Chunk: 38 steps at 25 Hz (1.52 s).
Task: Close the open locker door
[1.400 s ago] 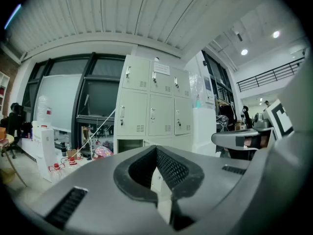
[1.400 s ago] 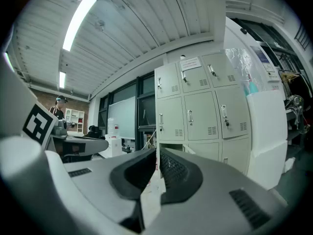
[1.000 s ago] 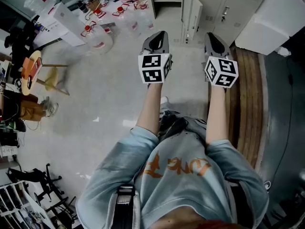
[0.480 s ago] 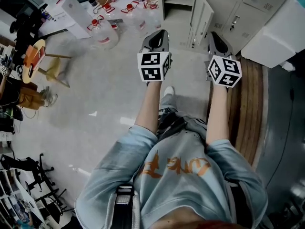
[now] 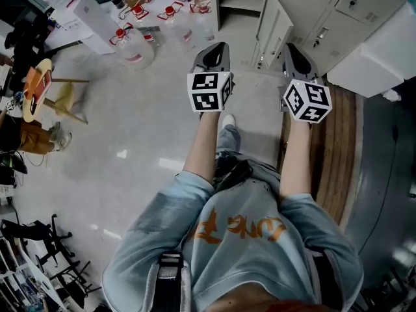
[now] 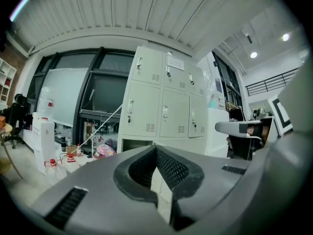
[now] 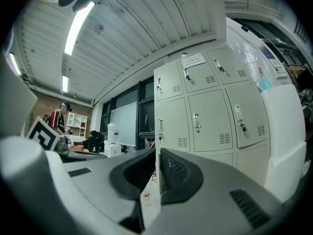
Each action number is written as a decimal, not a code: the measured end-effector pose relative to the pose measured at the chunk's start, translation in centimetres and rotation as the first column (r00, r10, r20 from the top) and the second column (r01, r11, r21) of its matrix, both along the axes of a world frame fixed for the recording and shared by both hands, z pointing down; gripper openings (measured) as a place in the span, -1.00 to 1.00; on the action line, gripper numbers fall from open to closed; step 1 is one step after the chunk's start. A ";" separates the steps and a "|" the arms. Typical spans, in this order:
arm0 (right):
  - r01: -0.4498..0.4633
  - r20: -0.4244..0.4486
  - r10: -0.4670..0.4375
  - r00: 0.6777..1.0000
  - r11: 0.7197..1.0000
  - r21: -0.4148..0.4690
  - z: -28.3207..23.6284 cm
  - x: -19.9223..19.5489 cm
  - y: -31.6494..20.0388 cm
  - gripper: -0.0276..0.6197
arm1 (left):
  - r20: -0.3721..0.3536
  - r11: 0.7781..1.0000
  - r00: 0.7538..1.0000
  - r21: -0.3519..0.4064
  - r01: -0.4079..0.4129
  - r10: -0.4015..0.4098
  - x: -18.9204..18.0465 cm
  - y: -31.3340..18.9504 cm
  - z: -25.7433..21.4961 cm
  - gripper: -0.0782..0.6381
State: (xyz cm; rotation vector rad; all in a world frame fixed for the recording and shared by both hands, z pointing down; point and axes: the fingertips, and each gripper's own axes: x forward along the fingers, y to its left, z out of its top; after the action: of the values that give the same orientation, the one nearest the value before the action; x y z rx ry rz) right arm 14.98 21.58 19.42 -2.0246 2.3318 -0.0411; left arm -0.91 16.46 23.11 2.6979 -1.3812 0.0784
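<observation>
A bank of pale grey lockers (image 5: 325,12) stands ahead on the floor. One bottom-row door (image 5: 270,26) hangs open toward me, and its empty compartment (image 5: 235,2) shows to its left. Both grippers are held out in front of me, well short of the door. My left gripper (image 5: 216,49) is shut and empty; its own view faces the lockers (image 6: 164,102) and the open compartment (image 6: 133,145). My right gripper (image 5: 291,51) is also shut with nothing in it, and the closed upper doors (image 7: 205,116) fill the view along its jaws (image 7: 157,153).
Water jugs with red caps (image 5: 133,47) stand on the floor at the left of the lockers. A wooden stool (image 5: 40,90) is at far left. A large white box (image 5: 383,44) sits to the right of the lockers, beside a wood-plank strip (image 5: 338,148). My foot (image 5: 227,121) is stepping forward.
The lockers and the open door have come further into the head view and nearer. My foot has stepped forward. Both grippers stay shut, held as before.
</observation>
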 end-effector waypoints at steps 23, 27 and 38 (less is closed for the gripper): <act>-0.032 0.092 0.058 0.994 0.964 -0.264 15.7 7.0 -11.7 -0.77 | 0.073 0.944 0.984 -0.301 -0.135 0.164 9.1 -11.2 15.3 -0.73; -0.044 0.102 0.079 0.992 0.950 -0.309 18.3 8.3 -12.7 -0.77 | 0.090 0.924 0.974 -0.345 -0.165 0.207 10.5 -12.0 17.5 -0.73; -0.071 0.100 0.125 0.987 0.901 -0.427 25.5 10.9 -16.0 -0.61 | 0.134 0.877 0.938 -0.415 -0.241 0.320 14.3 -15.1 21.6 -0.73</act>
State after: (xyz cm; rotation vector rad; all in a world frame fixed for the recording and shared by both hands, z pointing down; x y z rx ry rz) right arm 25.91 5.58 44.91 -2.2356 2.2892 -0.7091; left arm 13.40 1.39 44.70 2.5660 -0.8734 0.6001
